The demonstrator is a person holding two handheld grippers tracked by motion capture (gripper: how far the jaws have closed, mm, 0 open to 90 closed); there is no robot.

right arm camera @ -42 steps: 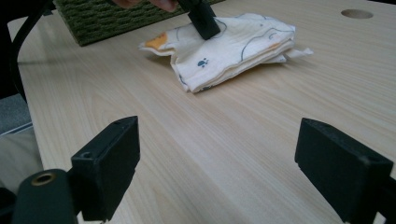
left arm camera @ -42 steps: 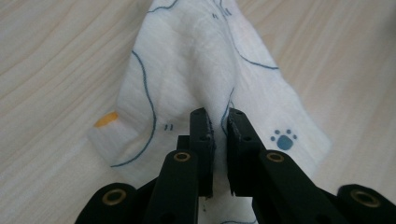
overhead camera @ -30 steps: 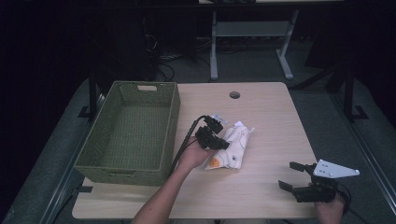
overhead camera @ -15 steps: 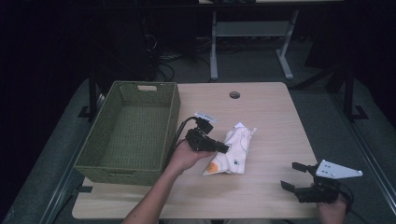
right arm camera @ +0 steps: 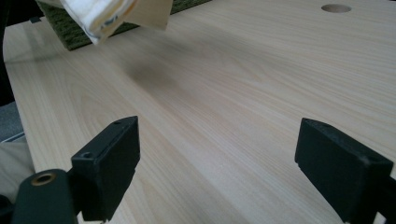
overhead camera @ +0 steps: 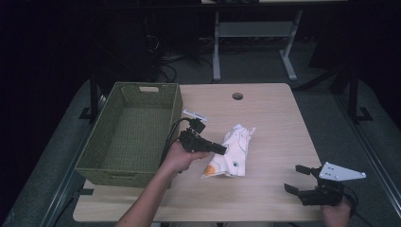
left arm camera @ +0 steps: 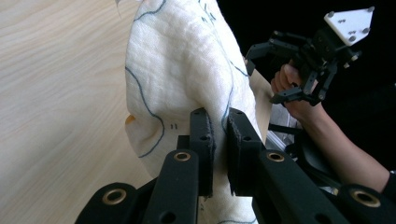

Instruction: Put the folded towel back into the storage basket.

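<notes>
Left claw (overhead camera: 221,149) is clamped on the cloth (overhead camera: 231,152) at centre frame; the basket (overhead camera: 118,161) lies just left, right claw (overhead camera: 298,178) apart, far.

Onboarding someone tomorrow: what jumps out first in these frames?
The white printed cloth mid-table, pinched in the shut left gripper and lifted at that end. Next, the empty green woven basket on the table's left side. The right gripper sits open near the front right corner of the pale wood table.
</notes>
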